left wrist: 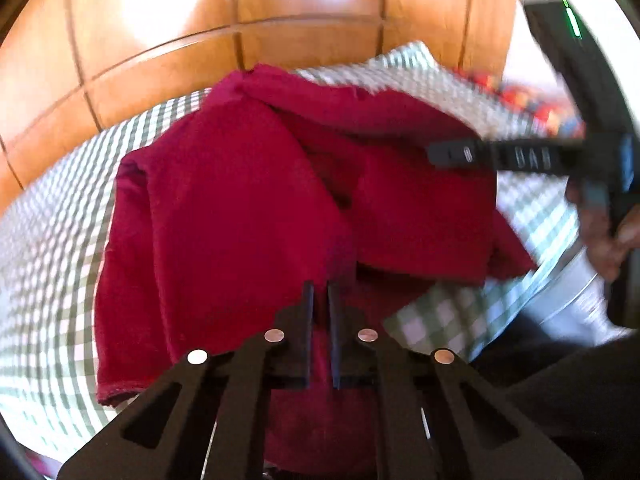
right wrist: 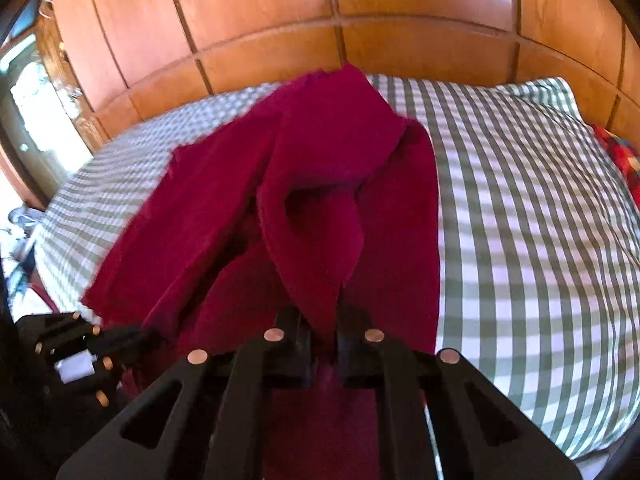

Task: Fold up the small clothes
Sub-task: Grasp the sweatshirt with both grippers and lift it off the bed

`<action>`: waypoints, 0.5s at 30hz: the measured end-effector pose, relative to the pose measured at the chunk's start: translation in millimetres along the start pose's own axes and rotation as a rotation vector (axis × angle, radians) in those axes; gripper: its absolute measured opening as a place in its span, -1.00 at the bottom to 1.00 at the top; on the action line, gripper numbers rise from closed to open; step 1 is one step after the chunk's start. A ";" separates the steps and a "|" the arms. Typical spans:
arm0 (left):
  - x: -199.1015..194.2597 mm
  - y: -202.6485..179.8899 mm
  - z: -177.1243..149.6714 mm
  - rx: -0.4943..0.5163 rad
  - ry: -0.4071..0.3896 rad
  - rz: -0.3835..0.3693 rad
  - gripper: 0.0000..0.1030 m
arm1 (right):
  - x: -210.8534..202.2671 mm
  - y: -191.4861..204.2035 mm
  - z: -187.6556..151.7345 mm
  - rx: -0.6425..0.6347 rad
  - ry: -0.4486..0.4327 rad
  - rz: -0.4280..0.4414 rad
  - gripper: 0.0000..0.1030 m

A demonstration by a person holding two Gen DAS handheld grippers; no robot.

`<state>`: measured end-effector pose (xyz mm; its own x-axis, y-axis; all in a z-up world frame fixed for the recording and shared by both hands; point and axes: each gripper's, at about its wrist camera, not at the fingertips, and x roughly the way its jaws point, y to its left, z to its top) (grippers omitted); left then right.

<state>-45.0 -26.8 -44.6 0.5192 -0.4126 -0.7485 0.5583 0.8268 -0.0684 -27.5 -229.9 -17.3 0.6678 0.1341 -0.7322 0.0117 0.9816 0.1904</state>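
Note:
A dark red garment [left wrist: 224, 208] [right wrist: 328, 140] lies crumpled on a green-and-white checked bed cover [left wrist: 52, 240] [right wrist: 520, 200]. In the left wrist view my left gripper [left wrist: 321, 300] is at the garment's near edge, its fingers nearly together with red cloth in the thin gap. The right wrist view shows my right gripper [right wrist: 324, 328] shut on a pinched fold of the garment that rises out from between its fingers. The right gripper [left wrist: 436, 156] also reaches in from the right over the cloth, with a hand [left wrist: 600, 240] on its handle. The left gripper [right wrist: 136, 338] meets the garment's lower left edge.
Glossy wooden panelling [left wrist: 160, 40] [right wrist: 280, 20] rises right behind the bed. A red, multicoloured patterned cloth [right wrist: 620, 152] [left wrist: 540, 108] lies at the bed's far right edge. Bare checked cover spreads to the right of the garment. Bright window light shows at far left [right wrist: 32, 92].

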 end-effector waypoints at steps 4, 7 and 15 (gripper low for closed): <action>-32.9 58.2 24.2 -0.196 -0.099 -0.047 -0.90 | -24.9 -32.5 20.6 0.040 -0.056 -0.019 -0.87; -51.4 111.7 43.4 -0.344 -0.169 -0.018 -0.90 | -43.0 -66.5 41.2 0.121 -0.110 -0.038 -0.87; -72.9 257.5 95.0 -0.590 -0.246 0.278 -0.91 | -44.6 -168.6 96.9 0.223 -0.150 -0.296 -0.88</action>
<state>122.3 179.9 55.0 0.7621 -0.1726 -0.6240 -0.0249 0.9553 -0.2947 12.9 -414.5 46.7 0.7126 -0.1878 -0.6760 0.3700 0.9192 0.1347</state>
